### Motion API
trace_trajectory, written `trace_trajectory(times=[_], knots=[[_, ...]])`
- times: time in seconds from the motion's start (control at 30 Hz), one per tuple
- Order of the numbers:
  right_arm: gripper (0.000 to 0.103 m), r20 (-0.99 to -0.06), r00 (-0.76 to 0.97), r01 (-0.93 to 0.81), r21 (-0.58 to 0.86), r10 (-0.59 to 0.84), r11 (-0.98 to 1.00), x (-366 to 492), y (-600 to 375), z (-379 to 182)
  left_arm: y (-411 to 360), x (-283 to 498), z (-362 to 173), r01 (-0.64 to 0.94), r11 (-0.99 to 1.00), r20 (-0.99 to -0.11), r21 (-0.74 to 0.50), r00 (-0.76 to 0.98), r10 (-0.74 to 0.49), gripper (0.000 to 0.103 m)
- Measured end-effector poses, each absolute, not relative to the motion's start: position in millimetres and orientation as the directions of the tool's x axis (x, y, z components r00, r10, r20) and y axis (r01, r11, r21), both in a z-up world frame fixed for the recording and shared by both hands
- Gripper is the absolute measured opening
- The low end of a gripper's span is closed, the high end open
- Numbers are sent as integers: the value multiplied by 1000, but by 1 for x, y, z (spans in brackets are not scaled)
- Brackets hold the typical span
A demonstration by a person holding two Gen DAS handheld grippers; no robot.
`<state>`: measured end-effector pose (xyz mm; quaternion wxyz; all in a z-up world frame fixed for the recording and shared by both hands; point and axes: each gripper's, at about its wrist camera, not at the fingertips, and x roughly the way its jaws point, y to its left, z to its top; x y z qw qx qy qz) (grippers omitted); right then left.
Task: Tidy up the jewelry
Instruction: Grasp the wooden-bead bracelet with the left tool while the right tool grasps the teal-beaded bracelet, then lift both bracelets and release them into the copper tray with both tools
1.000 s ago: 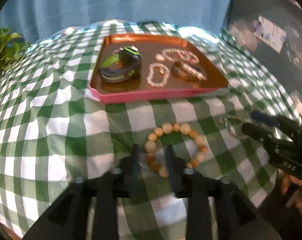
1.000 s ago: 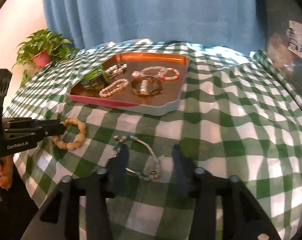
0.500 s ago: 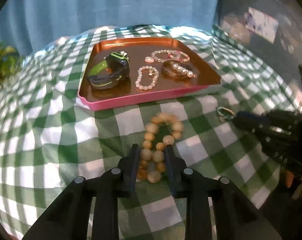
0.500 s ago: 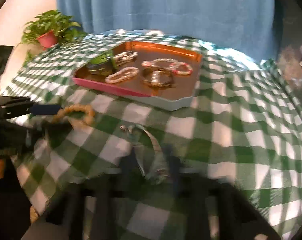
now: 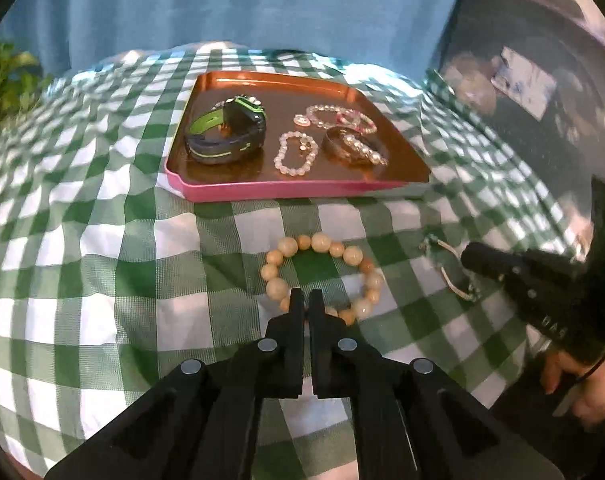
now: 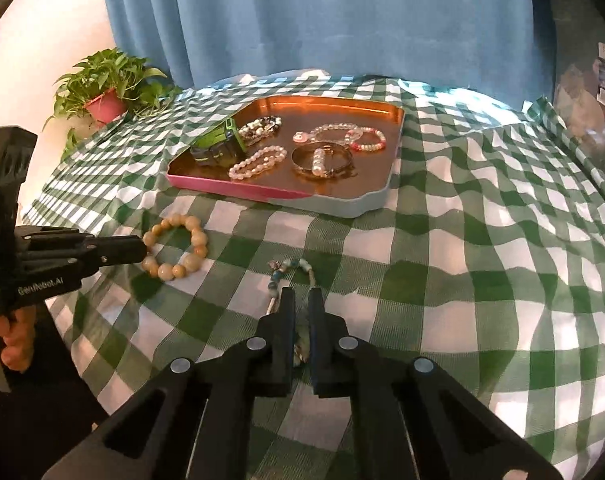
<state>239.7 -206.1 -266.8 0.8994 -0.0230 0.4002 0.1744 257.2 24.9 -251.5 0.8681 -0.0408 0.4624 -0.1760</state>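
Viewing the left wrist first, note your left gripper (image 5: 306, 300) has clamped shut on the beige bead bracelet (image 5: 322, 276) before the tray (image 5: 294, 190), while in the right-wrist view your right gripper (image 6: 301, 300) has pinched the cord bracelet (image 6: 290, 276), so both await transfer

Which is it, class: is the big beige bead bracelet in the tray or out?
Out. The beige bead bracelet lies on the checked cloth before the tray, the left gripper shut on it.
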Motion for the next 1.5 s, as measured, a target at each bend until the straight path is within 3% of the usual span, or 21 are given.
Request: trace_trajectory(times=[0.1, 0.17, 0.23, 0.4, 0.43, 0.47, 0.53, 0.6, 0.73, 0.83, 0.93, 1.0, 1.07, 1.13, 1.17, 1.23, 1.5], knots=[[7, -732, 621, -319, 90, 280, 943, 246, -206, -268, 26, 264, -253, 247, 948, -797, -199, 523, -303, 22], [7, -742, 609, -325, 91, 282, 941, 249, -205, -271, 24, 269, -258, 248, 952, -803, -178, 523, -286, 53], [7, -753, 602, -327, 69, 265, 942, 251, -201, -274, 19, 272, -261, 273, 952, -795, -137, 544, -269, 54], [11, -750, 613, -337, 34, 247, 941, 255, -194, -274, 9, 277, -266, 289, 955, -787, -62, 574, -225, 51], [11, -760, 608, -341, 12, 231, 940, 256, -191, -277, 6, 276, -266, 294, 955, -782, -23, 590, -201, 35], [12, -756, 616, -349, -12, 220, 937, 256, -188, -277, 7, 276, -265, 311, 949, -781, -42, 583, -225, 13], [12, -755, 621, -351, -27, 211, 936, 257, -186, -278, 9, 277, -263, 310, 947, -787, -80, 564, -251, 12], [3, -756, 619, -345, -19, 212, 938, 258, -187, -277, 11, 273, -260, 318, 942, -780, -112, 558, -281, 12], [3, -719, 661, -352, -48, 212, 935, 250, -185, -266, 8, 264, -259, 328, 940, -782, -90, 562, -271, 12], [3, -743, 634, -360, -39, 214, 932, 251, -184, -273, 11, 266, -263, 306, 948, -785, -85, 566, -252, 14], [4, -756, 617, -336, -1, 219, 942, 257, -188, -277, 8, 268, -263, 318, 945, -777, -71, 576, -253, 23], [15, -752, 615, -349, 13, 239, 937, 258, -188, -277, 6, 267, -265, 327, 944, -771, -44, 590, -241, 24], [17, -748, 623, -365, -19, 230, 931, 255, -181, -278, 4, 269, -264, 334, 942, -779, -38, 580, -238, 20], [16, -751, 624, -363, -31, 218, 931, 255, -179, -278, 5, 271, -264, 351, 935, -783, -54, 566, -258, 10], [2, -755, 617, -359, -21, 221, 933, 256, -179, -277, 3, 271, -264, 351, 936, -788, -36, 566, -243, 10], [2, -758, 620, -361, -47, 202, 932, 257, -177, -277, 0, 267, -263, 350, 937, -795, 5, 570, -208, 10], [2, -720, 654, -345, -12, 231, 939, 246, -175, -255, 6, 245, -222, 322, 944, -768, -77, 585, -262, 10]])
